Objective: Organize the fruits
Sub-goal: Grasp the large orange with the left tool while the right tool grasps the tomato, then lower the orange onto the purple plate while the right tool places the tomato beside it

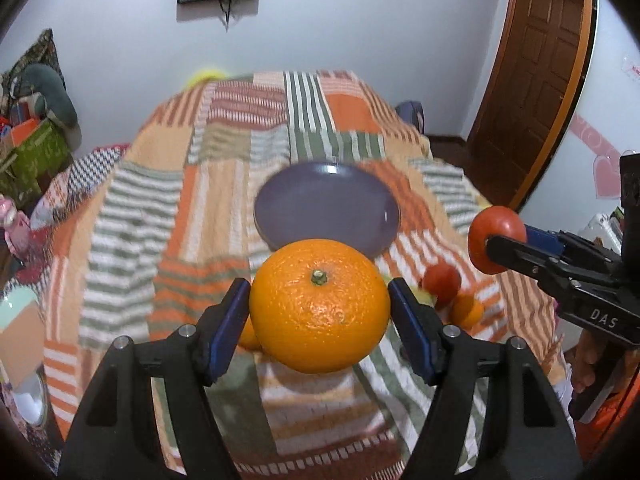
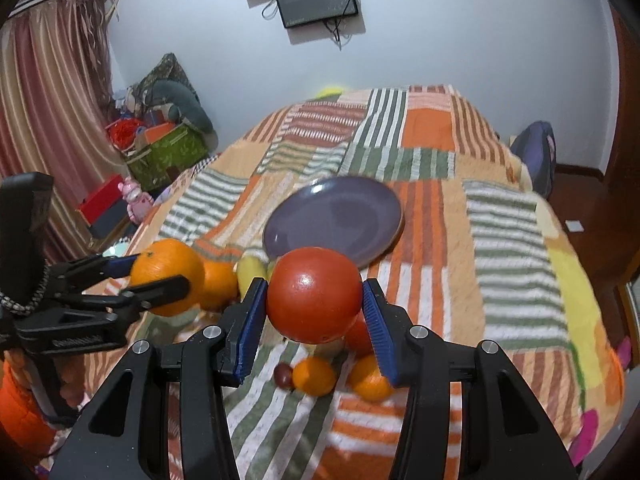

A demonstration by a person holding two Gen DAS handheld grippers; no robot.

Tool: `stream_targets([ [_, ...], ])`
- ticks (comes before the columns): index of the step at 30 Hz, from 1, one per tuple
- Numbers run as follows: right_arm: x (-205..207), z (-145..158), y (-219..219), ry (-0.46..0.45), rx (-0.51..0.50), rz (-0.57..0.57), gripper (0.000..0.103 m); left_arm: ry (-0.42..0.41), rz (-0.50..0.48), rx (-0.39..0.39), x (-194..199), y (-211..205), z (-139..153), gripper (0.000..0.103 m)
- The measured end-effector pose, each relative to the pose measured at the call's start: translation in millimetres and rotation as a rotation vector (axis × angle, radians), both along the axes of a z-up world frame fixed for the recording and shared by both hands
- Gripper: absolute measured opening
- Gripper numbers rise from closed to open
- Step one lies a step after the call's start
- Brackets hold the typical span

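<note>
My left gripper (image 1: 319, 305) is shut on a large orange (image 1: 320, 306) and holds it above the striped bedspread, just short of an empty purple plate (image 1: 326, 208). My right gripper (image 2: 314, 298) is shut on a red tomato (image 2: 314, 294), also held in the air in front of the plate (image 2: 334, 220). Each gripper shows in the other's view: the right one with its tomato (image 1: 497, 239) at the right, the left one with its orange (image 2: 167, 276) at the left. More fruit lies on the bed below: oranges (image 2: 314, 376), a yellow fruit (image 2: 251, 270), a small dark one (image 2: 283, 374).
The patchwork bedspread (image 2: 500, 240) covers the whole bed. A green box (image 2: 166, 156) with clutter stands at the far left by a curtain. A blue bag (image 2: 536, 152) is beyond the bed's right side. A wooden door (image 1: 532, 60) is at the right.
</note>
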State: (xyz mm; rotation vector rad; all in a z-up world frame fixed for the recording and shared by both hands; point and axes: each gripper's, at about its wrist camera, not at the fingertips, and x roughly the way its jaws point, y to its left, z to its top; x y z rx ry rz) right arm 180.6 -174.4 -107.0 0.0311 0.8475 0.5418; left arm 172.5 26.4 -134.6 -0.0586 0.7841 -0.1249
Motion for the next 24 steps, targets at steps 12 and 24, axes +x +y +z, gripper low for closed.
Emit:
stream_targets([
  [12,37,33,7,-0.141,-0.008,-0.003,0.045,-0.109,0.004,0.006,39,5,38,0.070],
  [24,86,23,25,-0.180,-0.061,0.004,0.045,-0.100,0.013,0.023,104,10,36,0.070],
])
